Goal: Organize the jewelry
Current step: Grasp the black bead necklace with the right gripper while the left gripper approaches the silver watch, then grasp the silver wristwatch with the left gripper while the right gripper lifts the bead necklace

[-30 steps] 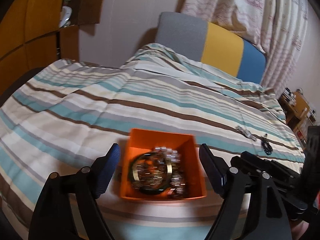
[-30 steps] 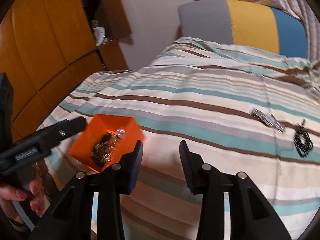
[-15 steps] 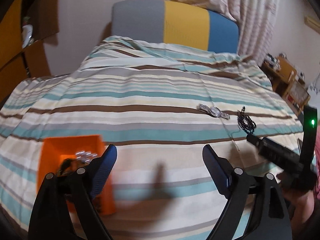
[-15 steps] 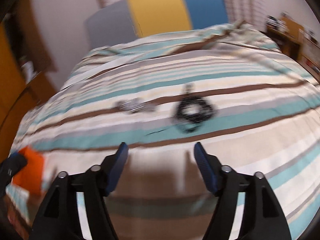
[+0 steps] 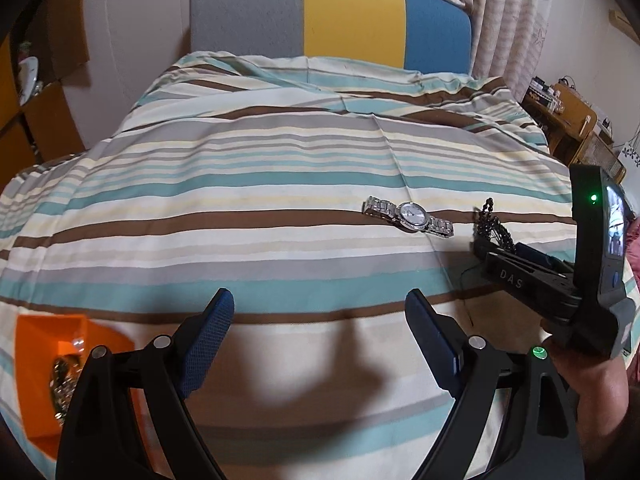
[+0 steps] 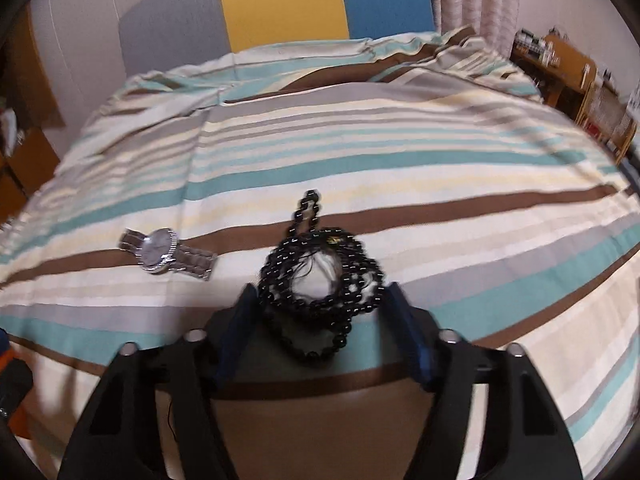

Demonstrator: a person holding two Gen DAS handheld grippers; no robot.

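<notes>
A silver wristwatch [image 5: 408,216] [image 6: 164,254] lies flat on the striped bedspread [image 5: 248,216]. Just to its right is a coil of black beads [image 6: 356,280] [image 5: 492,228]. My right gripper [image 6: 320,292] is lowered over the beads with its jaws closing. The coil lies between the blue pads, and I see no firm press on it. My left gripper [image 5: 320,300] hangs open above bare bedspread with nothing between its fingers. An orange box [image 5: 36,344] holding several jewelry pieces sits at the lower left of the left wrist view, partly hidden behind the left finger.
A grey, yellow and blue headboard [image 5: 344,12] stands at the bed's far end, with curtains [image 5: 504,12] beside it. A cluttered wooden cabinet [image 5: 576,120] is off the right side and wooden cupboards [image 5: 24,120] off the left. A hand [image 5: 592,380] holds the right gripper.
Both views have swung from the orange box to the right, towards the watch and beads. The right gripper has come down until the bead coil lies between its jaws, which are narrower than half a second ago.
</notes>
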